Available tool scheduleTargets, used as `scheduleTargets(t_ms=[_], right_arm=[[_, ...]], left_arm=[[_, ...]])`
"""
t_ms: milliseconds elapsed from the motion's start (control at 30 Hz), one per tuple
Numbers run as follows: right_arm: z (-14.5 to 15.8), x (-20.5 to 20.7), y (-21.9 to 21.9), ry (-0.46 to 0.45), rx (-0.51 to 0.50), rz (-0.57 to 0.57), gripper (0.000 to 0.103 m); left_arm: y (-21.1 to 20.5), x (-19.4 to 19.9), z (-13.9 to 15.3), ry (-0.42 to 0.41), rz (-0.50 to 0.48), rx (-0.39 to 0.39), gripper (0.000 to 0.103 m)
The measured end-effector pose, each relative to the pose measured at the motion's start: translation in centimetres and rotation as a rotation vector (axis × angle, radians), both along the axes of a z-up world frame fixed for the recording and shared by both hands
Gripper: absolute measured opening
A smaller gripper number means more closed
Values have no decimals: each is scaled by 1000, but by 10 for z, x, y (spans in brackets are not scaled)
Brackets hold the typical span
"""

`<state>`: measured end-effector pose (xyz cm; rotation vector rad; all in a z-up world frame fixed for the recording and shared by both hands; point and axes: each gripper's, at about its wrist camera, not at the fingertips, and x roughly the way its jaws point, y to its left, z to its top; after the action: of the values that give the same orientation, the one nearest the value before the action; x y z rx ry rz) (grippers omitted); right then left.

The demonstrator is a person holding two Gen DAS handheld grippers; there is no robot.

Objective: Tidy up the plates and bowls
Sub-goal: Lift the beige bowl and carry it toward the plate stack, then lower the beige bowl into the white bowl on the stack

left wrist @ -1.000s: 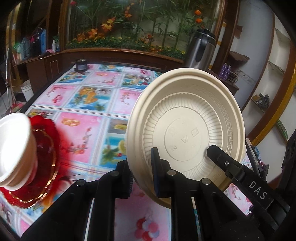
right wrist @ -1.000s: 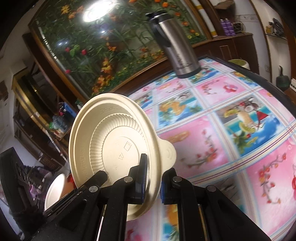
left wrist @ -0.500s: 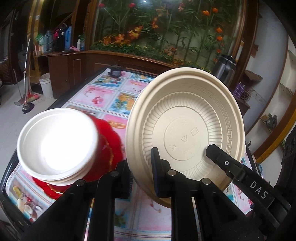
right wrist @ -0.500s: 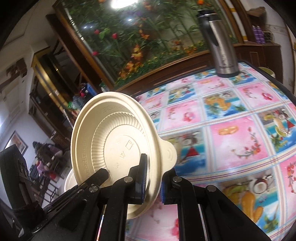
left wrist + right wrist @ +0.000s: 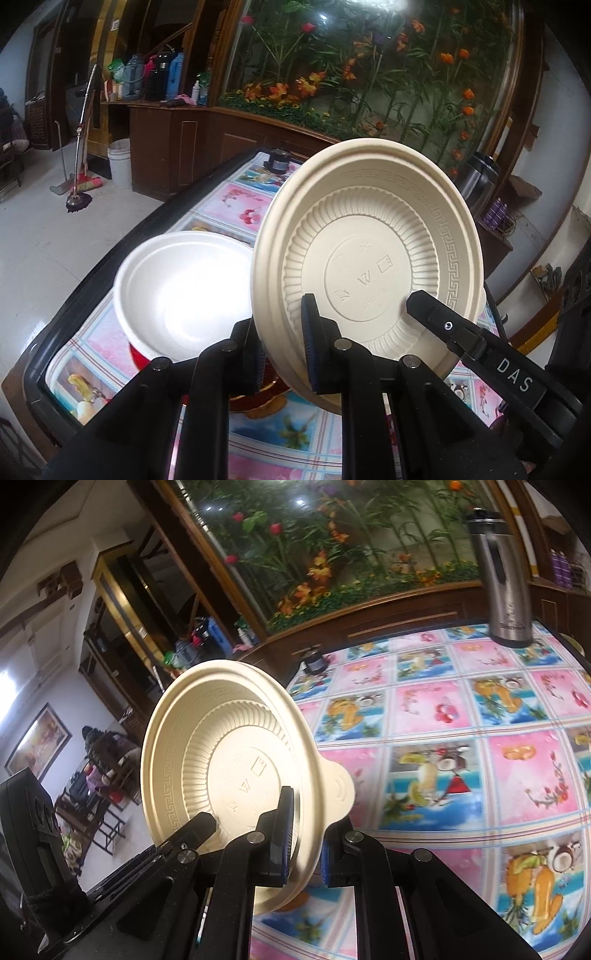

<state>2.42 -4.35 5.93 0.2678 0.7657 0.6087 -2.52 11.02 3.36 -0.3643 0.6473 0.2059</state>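
Observation:
A cream ribbed bowl [image 5: 369,266] is held on edge above the table, its underside facing both cameras. My left gripper [image 5: 282,332] is shut on its lower rim. The right gripper's finger [image 5: 417,299] touches the same bowl from the right. In the right wrist view my right gripper [image 5: 304,834] is shut on the cream bowl [image 5: 221,768] near its tab, with the left gripper's finger [image 5: 199,823] at the bowl's lower left. A stack of white bowls [image 5: 181,288] sits on a red plate [image 5: 142,360], just left of and below the cream bowl.
The table has a pink and blue fruit-print cloth [image 5: 461,738] and a black raised edge [image 5: 92,288]. A steel thermos [image 5: 506,579] stands at the far right corner, a small dark jar [image 5: 314,661] at the far edge. Beyond lie a wooden cabinet, a white bin [image 5: 120,162] and a mop.
Both grippers have carried the cream bowl leftward and a little up. The white bowls on the red plate have shifted from the left edge toward the middle, close beside the cream bowl.

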Motion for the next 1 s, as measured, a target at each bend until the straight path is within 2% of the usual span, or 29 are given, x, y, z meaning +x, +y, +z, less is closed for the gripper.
scheduleTargets(t_ms=[500, 1000], right_arm=[[7, 6, 66, 39, -46, 155, 12], [-15, 14, 102, 97, -104, 226, 12]], left_arm=[[47, -13, 1, 15, 89, -8, 15], [66, -6, -20, 91, 125, -20, 15]])
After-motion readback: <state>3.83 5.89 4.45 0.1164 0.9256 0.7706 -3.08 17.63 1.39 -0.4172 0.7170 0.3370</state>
